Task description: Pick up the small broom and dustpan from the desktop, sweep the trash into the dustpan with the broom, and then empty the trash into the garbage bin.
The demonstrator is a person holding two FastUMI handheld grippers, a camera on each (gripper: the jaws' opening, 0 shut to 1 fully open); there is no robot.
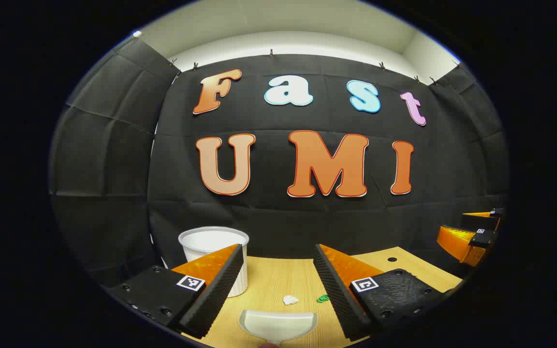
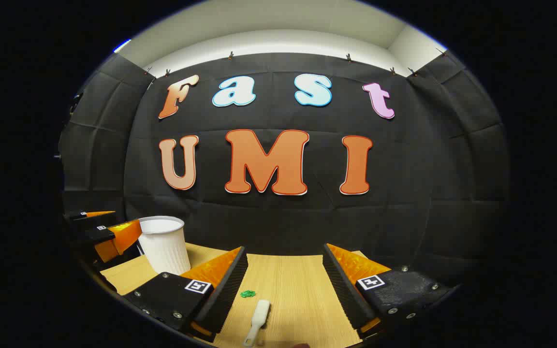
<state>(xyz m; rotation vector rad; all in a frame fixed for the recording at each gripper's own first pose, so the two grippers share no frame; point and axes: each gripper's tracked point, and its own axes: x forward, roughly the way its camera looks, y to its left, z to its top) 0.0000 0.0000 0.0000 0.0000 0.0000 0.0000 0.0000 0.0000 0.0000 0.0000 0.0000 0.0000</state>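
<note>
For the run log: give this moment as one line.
phase: pre-grasp | left tongs: open above dustpan | right tongs: open above broom | scraps: on desk | bin: upright

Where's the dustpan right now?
In the left gripper view, the white dustpan lies on the desktop between the left gripper fingers, just short of the white scrap.

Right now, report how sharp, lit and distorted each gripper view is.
Left gripper view: even light, no glare; the white plastic dustpan and white ribbed plastic bin read sharply, though fisheye curvature bends the pale wooden desktop. Right gripper view: equally sharp on the small white broom and green scrap; the edges are bowed and darker.
</note>
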